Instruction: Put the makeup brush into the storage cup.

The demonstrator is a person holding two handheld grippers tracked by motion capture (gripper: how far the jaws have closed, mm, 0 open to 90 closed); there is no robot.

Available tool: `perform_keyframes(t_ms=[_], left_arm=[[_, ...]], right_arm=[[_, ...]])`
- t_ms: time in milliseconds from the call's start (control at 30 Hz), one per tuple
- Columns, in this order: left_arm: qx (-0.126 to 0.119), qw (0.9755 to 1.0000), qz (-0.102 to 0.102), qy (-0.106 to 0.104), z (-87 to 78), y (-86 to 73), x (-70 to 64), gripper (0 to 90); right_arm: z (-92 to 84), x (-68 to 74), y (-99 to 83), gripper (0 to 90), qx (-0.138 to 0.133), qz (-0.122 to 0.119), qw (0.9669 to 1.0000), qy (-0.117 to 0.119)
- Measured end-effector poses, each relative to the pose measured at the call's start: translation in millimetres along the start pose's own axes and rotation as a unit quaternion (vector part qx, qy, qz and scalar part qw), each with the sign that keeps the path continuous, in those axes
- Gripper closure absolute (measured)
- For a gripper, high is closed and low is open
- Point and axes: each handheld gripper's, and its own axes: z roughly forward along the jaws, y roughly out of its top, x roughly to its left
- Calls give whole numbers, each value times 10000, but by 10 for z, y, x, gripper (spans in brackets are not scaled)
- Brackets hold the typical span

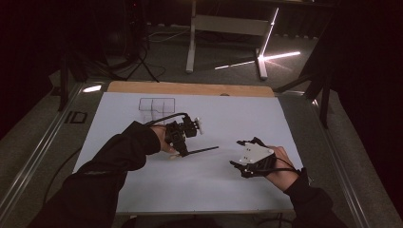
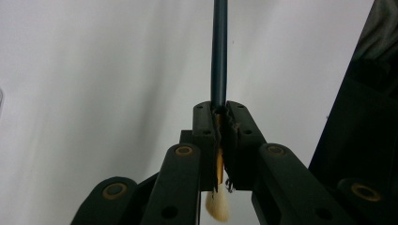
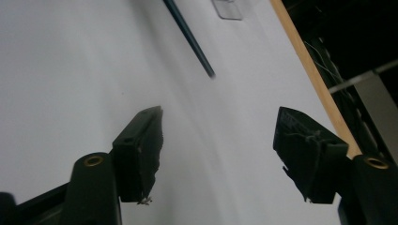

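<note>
Brush (image 1: 199,151): clamped near its bristle end by the left gripper (image 1: 183,153), around the middle of the white sheet (image 1: 142,190)
Axis: handle is pointed at the sheet's right edge, toward the right gripper (image 1: 237,154)
Right gripper: jaws apart, nothing held, handle tip close ahead
Likely next: handle gets taken by the right gripper, it's nearer

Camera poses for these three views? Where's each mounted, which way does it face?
High view: above the near table edge, facing forward and down on the white sheet; both sleeves, left gripper, right gripper.
Left gripper view: on that gripper, looking along its jaws shut on the brush.
Right gripper view: on that gripper, looking over the sheet between open jaws.
All three share the brush.
</note>
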Motion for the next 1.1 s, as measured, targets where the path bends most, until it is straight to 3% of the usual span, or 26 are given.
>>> perform_keyframes(t_ms=[200, 333, 433, 500, 633, 700, 733, 800, 900, 1000, 1100], left_arm=[[-50, 9999, 79, -38, 3, 113, -42, 840], [-58, 9999, 128, -77, 0, 183, -74, 839], [-29, 9998, 191, -43, -1, 219, -106, 839], [-20, 9997, 231, -56, 1, 230, -126, 839], [-74, 9997, 220, -48, -3, 247, -142, 839], [-78, 9997, 243, -37, -3, 259, -150, 839], [-104, 9997, 223, -67, -2, 261, -152, 839], [-144, 9997, 177, -60, -4, 268, -152, 839], [-157, 9997, 195, -64, -8, 271, -152, 839], [-186, 9995, 231, -110, -17, 269, -157, 839], [-239, 9995, 175, -119, -34, 265, -144, 839]], right_arm=[[102, 86, 125, 414, 320, -703, 9970, -56], [200, 110, 156, 455, 463, -826, 9954, 116], [252, 151, 183, 468, 539, -1107, 9924, -57], [283, 187, 196, 474, 686, -1464, 9867, -190], [350, 249, 211, 494, 859, -1815, 9792, -287], [383, 306, 225, 506, 959, -2137, 9707, -533], [401, 331, 238, 514, 1035, -2361, 9643, -607], [430, 366, 256, 532, 1094, -2610, 9565, -711], [472, 398, 262, 574, 1144, -2822, 9485, -874], [490, 399, 263, 645, 1185, -2884, 9446, -1029], [484, 384, 272, 738, 1180, -2883, 9446, -1039]])
